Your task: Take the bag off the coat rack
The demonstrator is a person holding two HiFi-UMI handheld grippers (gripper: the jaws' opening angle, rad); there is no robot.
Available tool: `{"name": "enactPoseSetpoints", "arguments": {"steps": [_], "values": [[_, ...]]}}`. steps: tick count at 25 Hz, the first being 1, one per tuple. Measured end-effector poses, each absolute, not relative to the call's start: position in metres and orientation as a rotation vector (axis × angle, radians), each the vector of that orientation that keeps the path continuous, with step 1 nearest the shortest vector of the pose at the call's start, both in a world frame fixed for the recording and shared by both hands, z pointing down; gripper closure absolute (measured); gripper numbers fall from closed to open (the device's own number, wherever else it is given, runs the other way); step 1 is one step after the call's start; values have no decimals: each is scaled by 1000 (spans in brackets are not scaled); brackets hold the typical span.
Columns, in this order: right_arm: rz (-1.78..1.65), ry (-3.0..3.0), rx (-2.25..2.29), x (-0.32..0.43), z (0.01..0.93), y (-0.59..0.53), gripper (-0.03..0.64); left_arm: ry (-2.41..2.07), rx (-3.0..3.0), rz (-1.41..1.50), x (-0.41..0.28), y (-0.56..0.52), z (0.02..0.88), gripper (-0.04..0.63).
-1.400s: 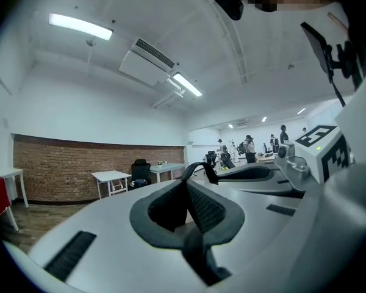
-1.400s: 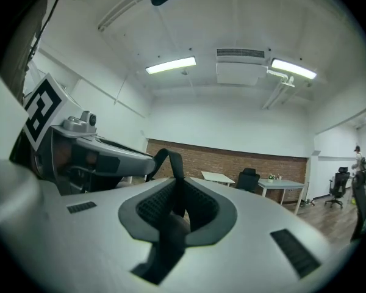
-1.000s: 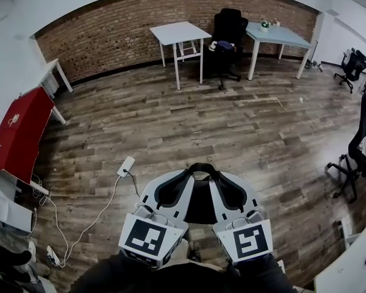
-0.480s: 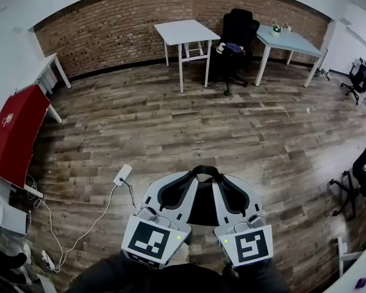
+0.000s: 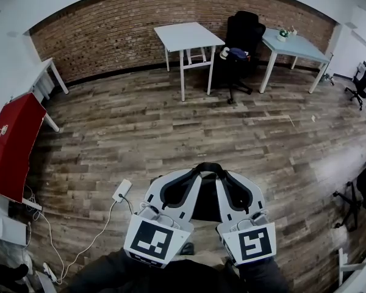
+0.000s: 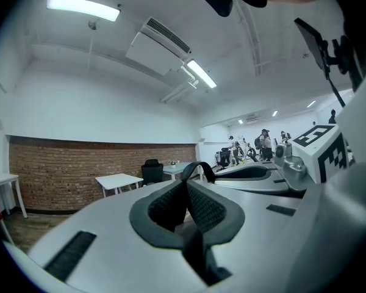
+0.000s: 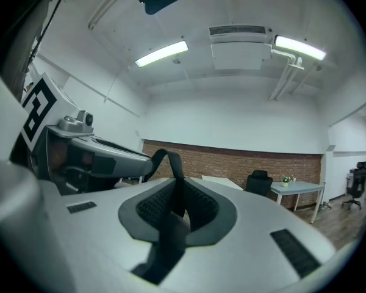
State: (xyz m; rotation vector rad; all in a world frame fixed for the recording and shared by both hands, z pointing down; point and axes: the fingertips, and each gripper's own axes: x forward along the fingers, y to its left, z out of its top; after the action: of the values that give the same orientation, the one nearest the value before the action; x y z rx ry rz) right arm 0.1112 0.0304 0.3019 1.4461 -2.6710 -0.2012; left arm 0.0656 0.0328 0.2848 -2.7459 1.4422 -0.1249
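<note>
Hanging between the two grippers, the bag shows only as a dark shape low in the head view. It sits just under its black strap, out over the wooden floor. No coat rack appears in any view, so the bag looks to be already off it and in the person's keeping.

The left gripper and the right gripper are held side by side, close together. In the left gripper view the fingers are almost together, and their dark ribbed pads pinch the strap, which arches up past the tips. The right gripper view shows the same: its fingers are nearly closed on the strap, which curls up and off toward the other gripper.

The strap reads as a flat woven band, soft and limp, and it bends freely into its arch. It is probably easy to pinch but could creep through smooth pads under load. The bag itself seems light, since the strap shows little strain, and soft enough to swing. The strap near its top is the sensible hold, with each gripper on one side of the arch.

The arch runs across from one gripper to the other, left to right in the head view. The bag's long axis most likely hangs straight down from it, though its body is too hidden to be sure.
</note>
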Motion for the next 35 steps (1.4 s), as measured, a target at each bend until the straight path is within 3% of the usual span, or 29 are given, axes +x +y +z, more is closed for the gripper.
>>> {"name": "enactPoseSetpoints", "arguments": {"steps": [28, 35], "values": [[-284, -2774, 1295, 126, 283, -315, 577, 1580, -2657, -138, 83, -305, 275, 566], [-303, -2788, 1239, 98, 283, -385, 577, 1639, -2635, -111, 56, -373, 276, 566]]}}
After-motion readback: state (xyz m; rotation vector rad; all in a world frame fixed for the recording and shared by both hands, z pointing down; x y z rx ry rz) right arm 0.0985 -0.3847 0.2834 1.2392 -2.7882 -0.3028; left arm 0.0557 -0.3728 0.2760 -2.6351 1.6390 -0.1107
